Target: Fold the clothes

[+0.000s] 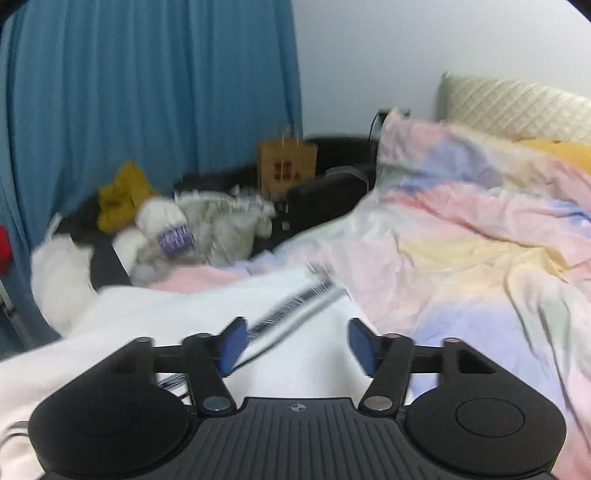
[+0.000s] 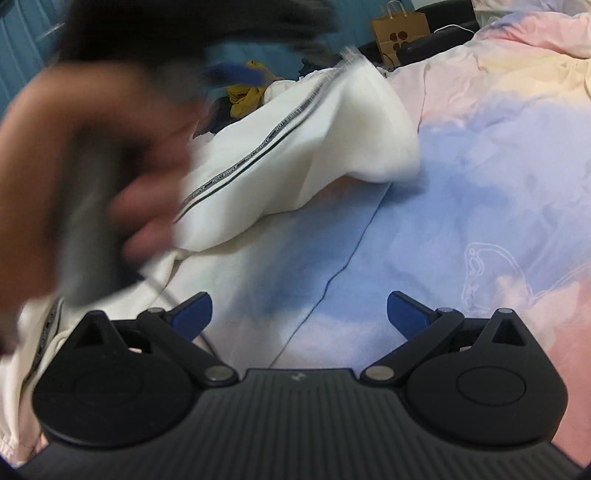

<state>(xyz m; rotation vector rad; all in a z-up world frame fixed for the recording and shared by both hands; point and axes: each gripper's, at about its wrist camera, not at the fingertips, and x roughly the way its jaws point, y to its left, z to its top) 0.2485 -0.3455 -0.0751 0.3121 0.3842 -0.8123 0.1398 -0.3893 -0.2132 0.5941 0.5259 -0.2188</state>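
— Looking along the left claw [image 1: 294, 343], what is seen of its pose?

— It is angled downward over the white garment [image 1: 184, 314], its blue pads [image 1: 232, 345] held well apart; nothing is pinched between them, though the garment's dark striped band [image 1: 295, 306] runs up past the left pad. In the right wrist view the same claw is seen only as a blur at the upper left, carried by a person's hand [image 2: 96, 177] wrapped round its grey handle.

— And the right claw [image 2: 299, 314]?

— Its jaws are spread wide and empty, pointed down at the pastel duvet [image 2: 461, 166] on the bed, just beside the garment's lower edge.

— Where is the garment laid?

— It is draped across the duvet, rumpled, with one fold raised toward the far side of the bed.

— Can any writing be read?

— Lettering is printed along the striped band, but it is too small and smeared to be made out. A brown paper bag [image 2: 400, 31] by the blue curtain [image 1: 147, 92] bears a dark dotted mark — no words can be told. A purple label [image 1: 176, 238] on the white plush toy [image 1: 162, 221] is blurred as well.
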